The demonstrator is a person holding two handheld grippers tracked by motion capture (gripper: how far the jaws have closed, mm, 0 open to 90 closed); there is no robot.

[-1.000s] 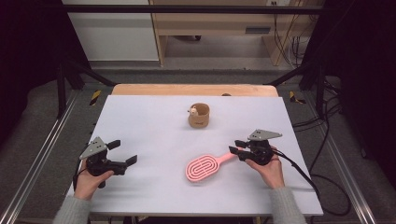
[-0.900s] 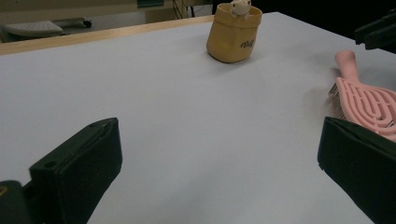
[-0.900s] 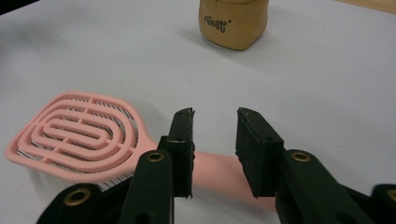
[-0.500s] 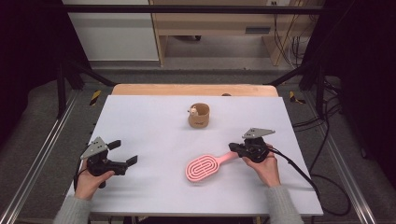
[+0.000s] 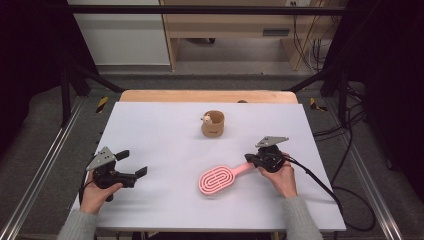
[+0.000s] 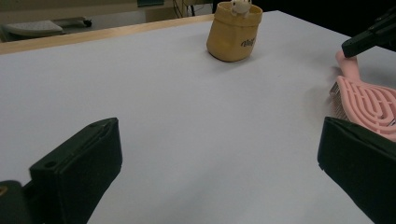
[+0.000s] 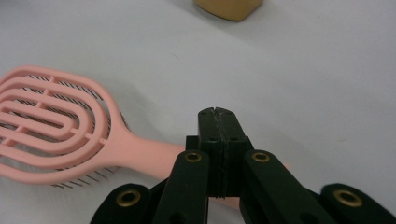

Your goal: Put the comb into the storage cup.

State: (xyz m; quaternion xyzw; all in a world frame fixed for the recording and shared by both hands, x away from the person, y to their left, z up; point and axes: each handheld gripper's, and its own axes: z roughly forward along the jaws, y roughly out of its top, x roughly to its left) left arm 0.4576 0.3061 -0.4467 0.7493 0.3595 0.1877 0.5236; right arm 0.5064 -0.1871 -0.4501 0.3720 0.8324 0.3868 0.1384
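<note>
Jaws, right gripper (image 7: 218, 114): just closed, meeting above the pink hairbrush (image 5: 218, 180) handle, nothing pinched.
Jaws, left gripper (image 5: 134, 168): wide apart, idle.
Hairbrush: bristles-down on white worktop (image 5: 165, 150), probably awaiting regrasp.

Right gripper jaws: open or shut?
Shut. In the right gripper view, the right gripper's black jaws meet edge to edge, no gap, above the pink hairbrush's handle. They have just been closing.
</note>
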